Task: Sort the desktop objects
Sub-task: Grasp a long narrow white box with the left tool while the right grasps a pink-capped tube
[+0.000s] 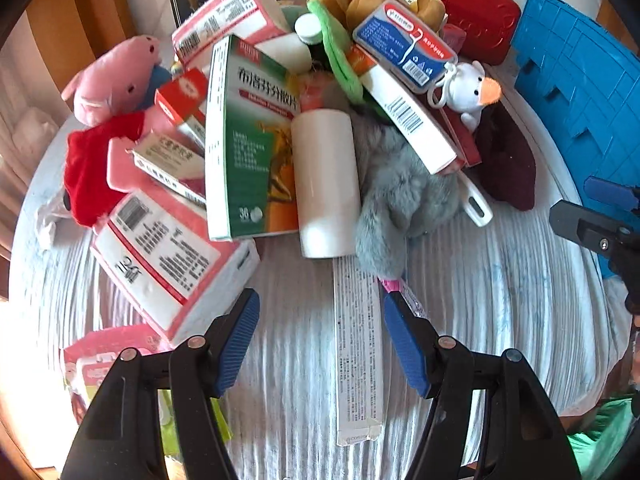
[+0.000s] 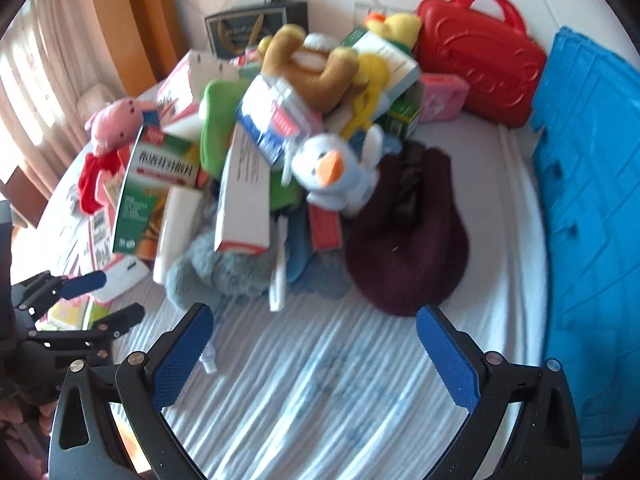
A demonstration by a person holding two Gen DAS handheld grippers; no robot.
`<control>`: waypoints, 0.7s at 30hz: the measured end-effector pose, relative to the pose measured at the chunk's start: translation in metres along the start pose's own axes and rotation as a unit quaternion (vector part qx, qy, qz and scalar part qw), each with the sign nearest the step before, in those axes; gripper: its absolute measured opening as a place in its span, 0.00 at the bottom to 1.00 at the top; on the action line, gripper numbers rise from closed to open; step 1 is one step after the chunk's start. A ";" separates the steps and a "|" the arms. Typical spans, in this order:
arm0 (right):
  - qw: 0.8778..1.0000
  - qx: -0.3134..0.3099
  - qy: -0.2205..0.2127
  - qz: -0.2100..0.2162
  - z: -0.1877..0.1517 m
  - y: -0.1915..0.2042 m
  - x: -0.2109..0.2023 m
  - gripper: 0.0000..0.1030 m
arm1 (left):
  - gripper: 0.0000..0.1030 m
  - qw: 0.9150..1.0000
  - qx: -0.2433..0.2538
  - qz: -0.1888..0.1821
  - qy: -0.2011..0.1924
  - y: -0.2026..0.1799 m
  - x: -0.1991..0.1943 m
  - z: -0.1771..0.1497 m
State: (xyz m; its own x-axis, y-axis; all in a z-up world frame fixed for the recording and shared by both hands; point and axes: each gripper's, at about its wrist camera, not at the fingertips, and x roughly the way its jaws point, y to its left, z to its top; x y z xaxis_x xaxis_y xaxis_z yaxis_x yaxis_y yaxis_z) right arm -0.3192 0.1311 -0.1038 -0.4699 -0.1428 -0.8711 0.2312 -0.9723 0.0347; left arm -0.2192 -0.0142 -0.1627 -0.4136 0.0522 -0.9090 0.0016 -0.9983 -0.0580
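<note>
Unsorted pile, boxes and plush heaped mid-table. Left gripper [image 1: 320, 340] wide open, empty, aimed down at bare striped cloth [image 1: 288, 400]; white roll [image 1: 326, 184] at 12 o'clock, green-white box [image 1: 248, 140] at 11, long flat pack [image 1: 358, 344] lying between the jaws, untouched. Right gripper [image 2: 316, 344] spread, empty; maroon pouch [image 2: 408, 236] at 1 o'clock. Blue crate [image 2: 592, 208] at 3 o'clock, probably sorting bin.

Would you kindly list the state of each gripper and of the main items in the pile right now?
left gripper: open, empty, above the cloth
right gripper: open, empty
white cylinder: lying on its side
green medicine box: closed, tilted against the pile
red case: closed, standing at the back
white duck toy: on top of the pile
maroon pouch: slumped on the cloth
</note>
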 end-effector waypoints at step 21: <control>0.996 -0.012 0.086 0.016 -0.034 0.035 0.062 1.00 | 0.36 0.999 0.039 -0.003 0.032 -0.007 0.043 -0.027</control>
State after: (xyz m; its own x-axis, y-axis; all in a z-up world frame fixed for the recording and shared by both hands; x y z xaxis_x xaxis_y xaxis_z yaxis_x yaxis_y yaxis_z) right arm -0.3114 0.0941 -0.1734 -0.3106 -0.1375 -0.9406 0.2640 -0.9630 0.0536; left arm -0.2123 -0.0039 -0.2128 -0.3543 0.0562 -0.9334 -0.0717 -0.9969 -0.0328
